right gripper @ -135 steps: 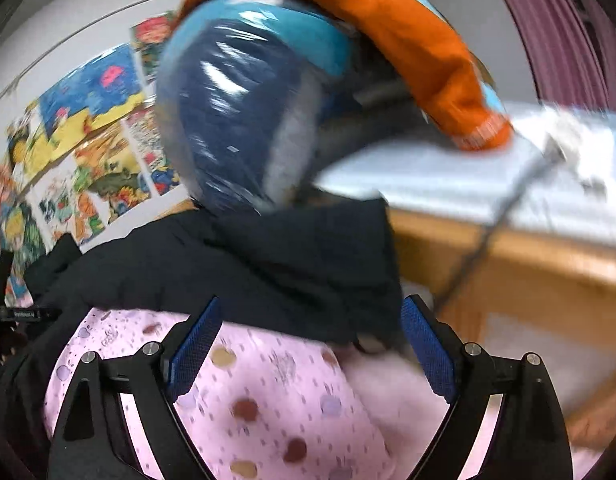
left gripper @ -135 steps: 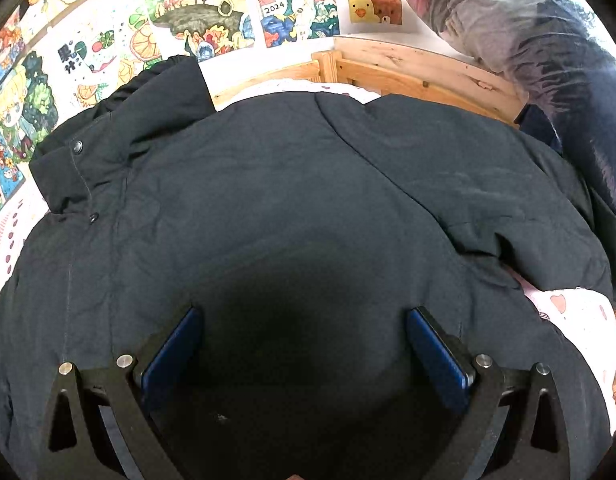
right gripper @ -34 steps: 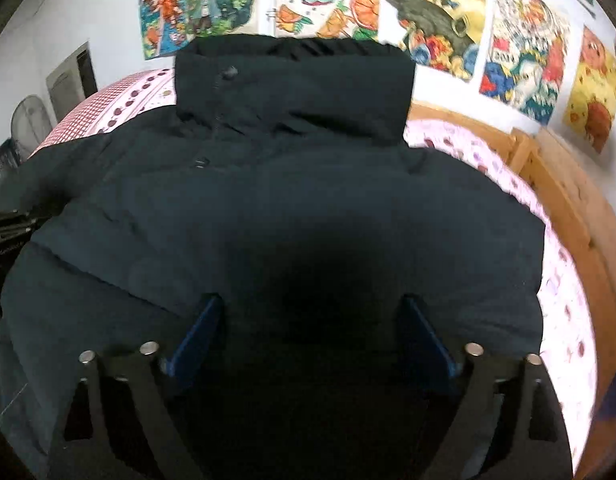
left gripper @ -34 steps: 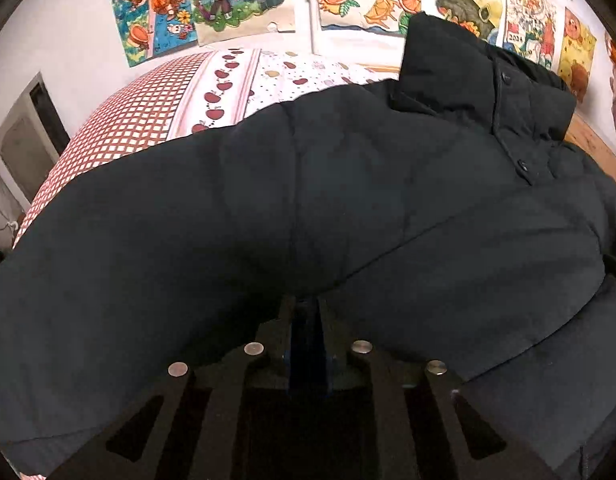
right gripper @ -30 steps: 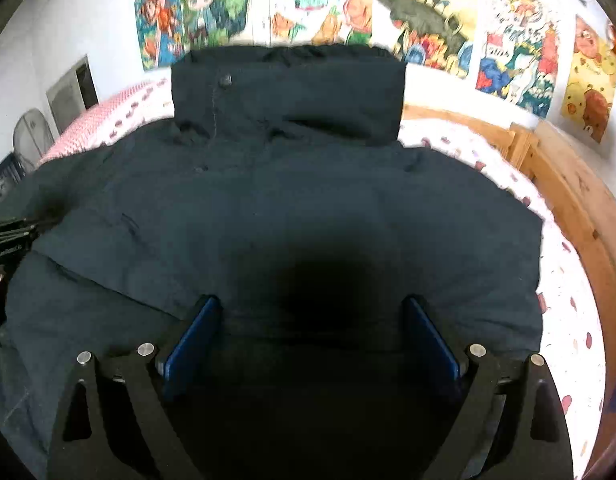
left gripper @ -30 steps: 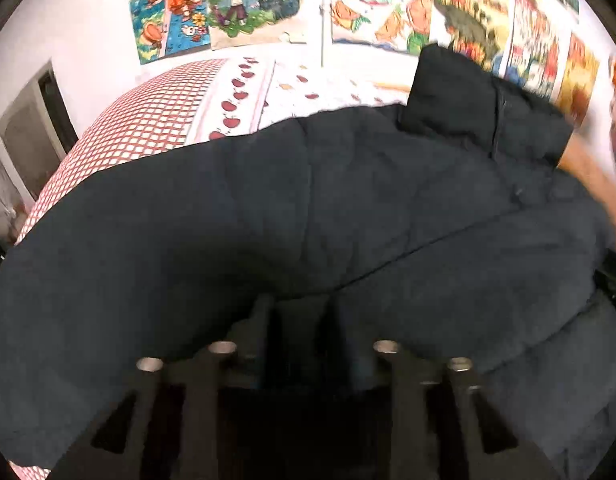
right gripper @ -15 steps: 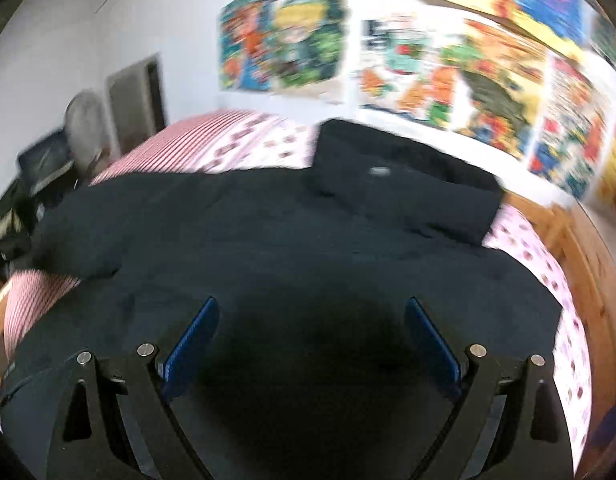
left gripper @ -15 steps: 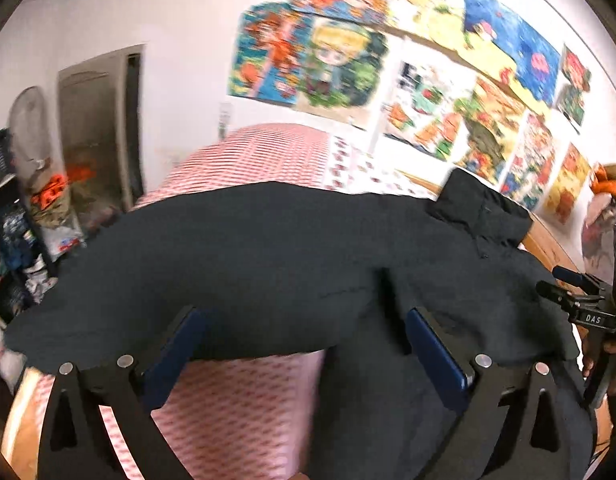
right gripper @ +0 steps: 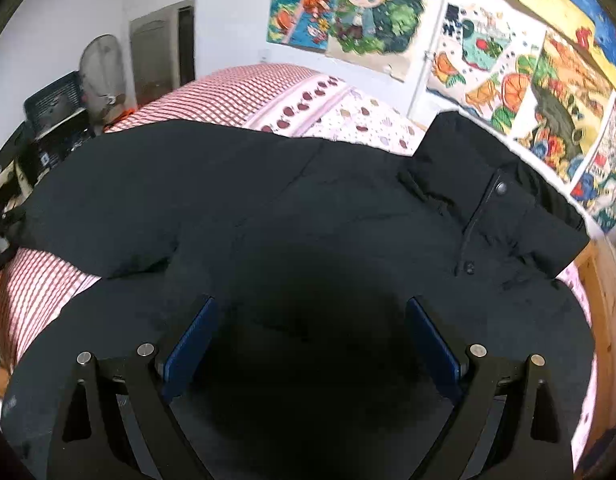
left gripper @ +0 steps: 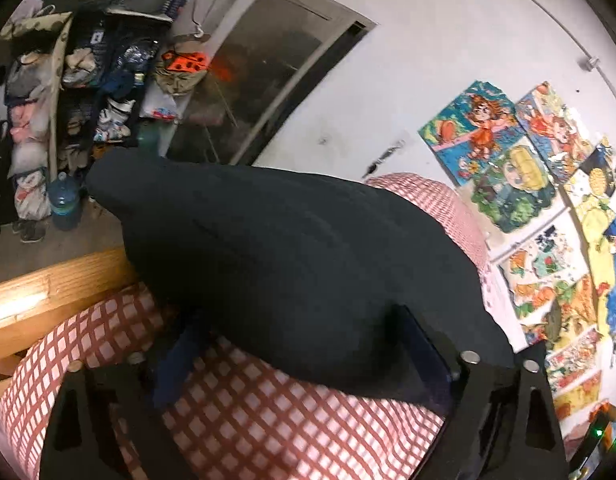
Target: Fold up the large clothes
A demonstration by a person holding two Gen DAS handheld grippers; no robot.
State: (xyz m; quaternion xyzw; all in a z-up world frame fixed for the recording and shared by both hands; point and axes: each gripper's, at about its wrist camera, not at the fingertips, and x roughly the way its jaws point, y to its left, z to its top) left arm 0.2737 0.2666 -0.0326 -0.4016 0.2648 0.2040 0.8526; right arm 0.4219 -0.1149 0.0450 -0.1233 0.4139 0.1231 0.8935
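Note:
A large black padded jacket [right gripper: 308, 200] lies spread on the bed, collar [right gripper: 500, 192] at the far right. One sleeve [left gripper: 267, 240] stretches out to the bed's wooden edge. My left gripper [left gripper: 303, 356] hovers at the near part of that sleeve. Its jaws stand wide and are closing, with the sleeve partly between them and reaching the right finger [left gripper: 428, 352]; the pads do not press it. Above the jacket's body, my right gripper [right gripper: 312, 344] is open with nothing in its grasp.
The bed has a red-checked sheet [left gripper: 287, 420] and a wooden frame [left gripper: 47, 288]. Beyond the bed's end stand cluttered shelves [left gripper: 87, 60], a blue water bottle [left gripper: 63, 200] and a grey door [left gripper: 267, 80]. Cartoon posters [right gripper: 488, 60] cover the wall.
My left gripper let go of the jacket fold, opened wide and swung left to the outstretched sleeve. The right gripper stayed open and drew back, its view shifting left across the jacket.

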